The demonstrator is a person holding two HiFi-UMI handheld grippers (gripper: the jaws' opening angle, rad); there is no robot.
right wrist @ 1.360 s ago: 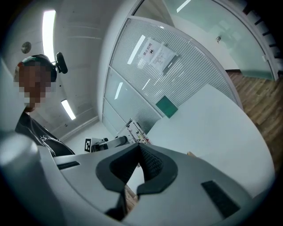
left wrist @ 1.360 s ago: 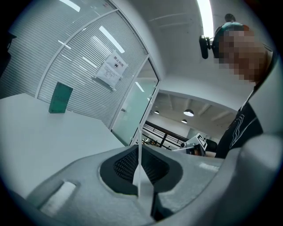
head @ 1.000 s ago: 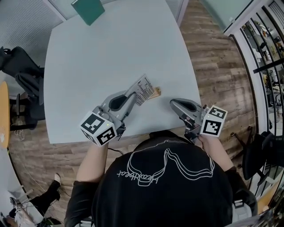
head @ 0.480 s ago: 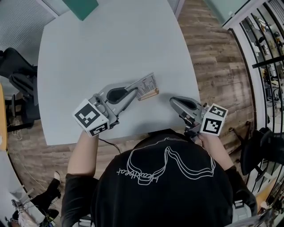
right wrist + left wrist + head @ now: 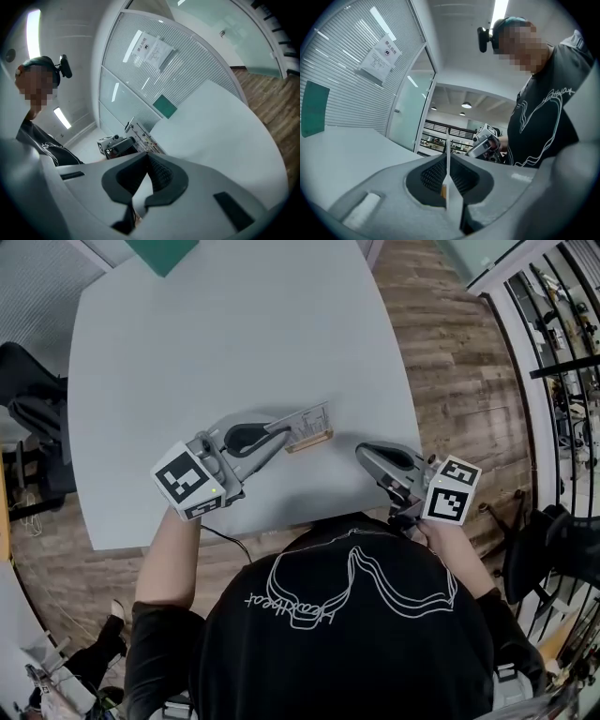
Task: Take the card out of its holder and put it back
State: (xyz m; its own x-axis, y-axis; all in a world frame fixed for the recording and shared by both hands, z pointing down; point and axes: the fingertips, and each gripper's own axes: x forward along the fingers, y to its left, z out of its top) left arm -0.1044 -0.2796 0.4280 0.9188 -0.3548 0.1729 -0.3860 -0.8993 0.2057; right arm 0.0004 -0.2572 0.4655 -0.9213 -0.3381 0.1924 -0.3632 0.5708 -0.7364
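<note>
A white printed card [image 5: 311, 416] stands on edge along a small wooden holder [image 5: 310, 440] near the table's front. I cannot tell if its lower edge sits in the slot. My left gripper [image 5: 284, 430] is shut on the card's left end. In the left gripper view the card [image 5: 447, 161] runs edge-on between the pressed pads, with a bit of the holder [image 5: 443, 190] below. My right gripper [image 5: 362, 452] hovers to the right of the holder, shut and empty. In the right gripper view its fingers meet [image 5: 146, 158], and the card [image 5: 143, 136] shows beyond them.
The pale grey table [image 5: 234, 334] has a green object [image 5: 159, 251] at its far left corner. The table's front edge runs just under both grippers. Dark chairs [image 5: 28, 404] stand at the left and a black railing [image 5: 562, 362] at the right.
My left gripper has turned the card from a slanted pose to stand along the wooden holder. The right gripper has stayed where it was.
</note>
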